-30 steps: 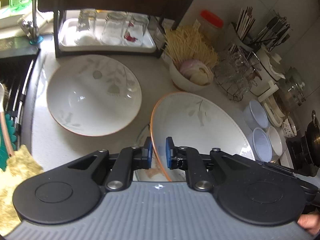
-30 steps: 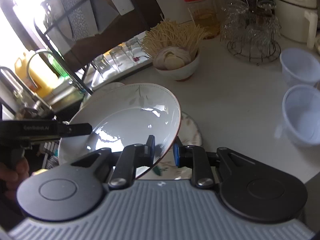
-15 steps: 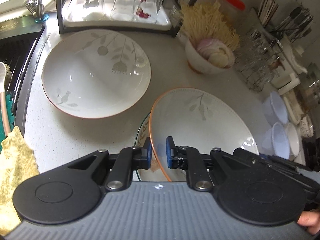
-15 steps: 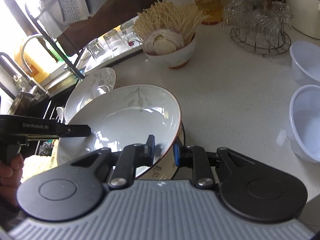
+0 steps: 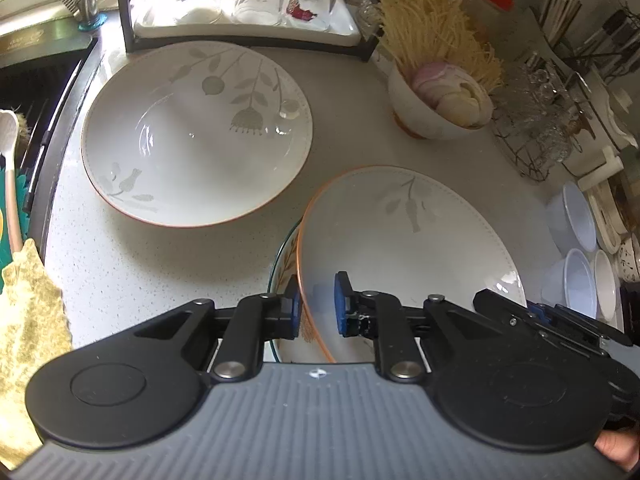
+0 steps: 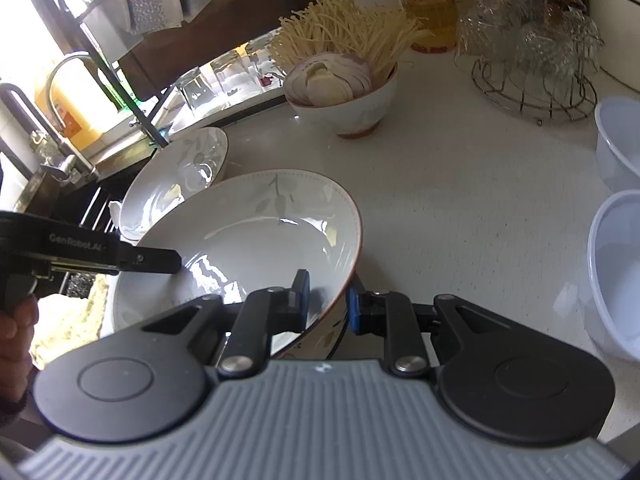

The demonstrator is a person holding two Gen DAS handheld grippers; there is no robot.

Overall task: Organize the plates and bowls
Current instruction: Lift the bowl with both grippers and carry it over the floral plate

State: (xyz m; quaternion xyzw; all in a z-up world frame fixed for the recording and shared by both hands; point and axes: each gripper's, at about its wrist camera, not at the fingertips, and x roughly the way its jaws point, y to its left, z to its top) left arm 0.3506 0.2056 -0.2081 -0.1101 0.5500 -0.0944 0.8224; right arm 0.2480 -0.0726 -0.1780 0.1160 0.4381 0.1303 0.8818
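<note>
Both grippers hold one white leaf-patterned bowl with an orange rim [image 5: 404, 236], also in the right wrist view [image 6: 248, 236]. My left gripper [image 5: 317, 309] is shut on its left rim. My right gripper [image 6: 328, 304] is shut on its right rim; its body shows in the left wrist view [image 5: 548, 316]. The bowl hangs tilted just above a glass-rimmed patterned plate [image 5: 286, 268]. A second, matching large bowl [image 5: 196, 132] sits on the counter to the left, apart from the held one; it also shows in the right wrist view [image 6: 176, 176].
A bowl of enoki and sliced onion [image 5: 440, 96] stands behind. A rack of upturned glasses [image 5: 248, 4] is at the back. Small pale plastic bowls [image 6: 616, 268] sit right. A wire glass holder [image 6: 532, 52], sink [image 5: 24, 92] and yellow cloth [image 5: 28, 320] flank the area.
Both grippers have carried the held bowl slightly forward and leftward, nearer the second large bowl, which looks bigger now. Both grips are unchanged.
</note>
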